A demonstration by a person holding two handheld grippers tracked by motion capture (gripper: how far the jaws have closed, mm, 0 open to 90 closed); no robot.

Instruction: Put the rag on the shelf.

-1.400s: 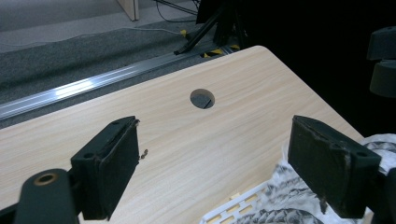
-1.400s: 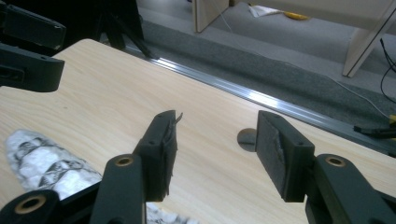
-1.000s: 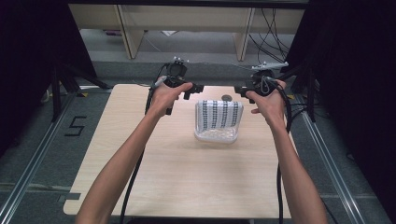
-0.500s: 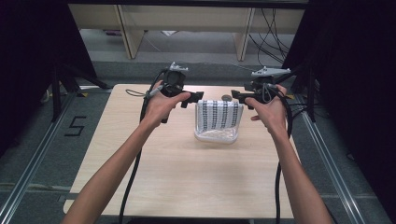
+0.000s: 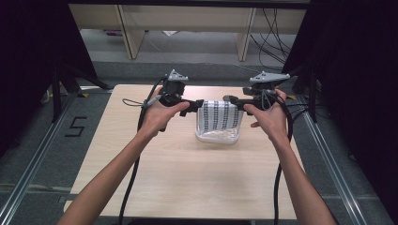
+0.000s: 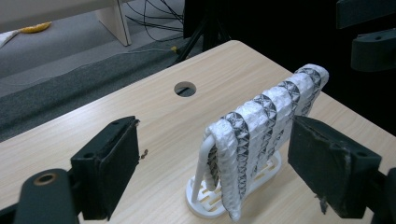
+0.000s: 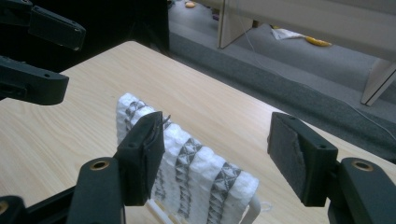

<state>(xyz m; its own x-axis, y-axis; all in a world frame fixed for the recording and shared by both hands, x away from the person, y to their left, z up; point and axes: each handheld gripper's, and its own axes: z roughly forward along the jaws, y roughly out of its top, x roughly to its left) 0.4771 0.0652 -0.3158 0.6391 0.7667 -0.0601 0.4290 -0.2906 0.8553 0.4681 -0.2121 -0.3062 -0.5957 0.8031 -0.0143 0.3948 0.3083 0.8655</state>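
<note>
A white towel with black patterned stripes (image 5: pixel 219 117) hangs over a white rack (image 5: pixel 215 137) at the table's middle back. My left gripper (image 5: pixel 198 107) points at the towel's left end. In the left gripper view its jaws (image 6: pixel 215 158) stand open, the towel (image 6: pixel 261 126) between and beyond them, untouched. My right gripper (image 5: pixel 235 101) faces the towel's right end. Its jaws (image 7: pixel 219 154) have just been opening and stand open; the towel (image 7: pixel 191 172) lies low between them, with no pad pressing on it.
The wooden table (image 5: pixel 187 183) has a round hole (image 6: pixel 185 88) behind the rack. Beyond its far edge are grey floor, shelf legs (image 5: pixel 126 33) and cables. Dark curtains stand at both sides. A wide bare stretch of tabletop lies in front of the rack.
Both hands have slid a little toward the person's side of the table. Both grippers now sit level with the towel's top ends, pointing at each other.
</note>
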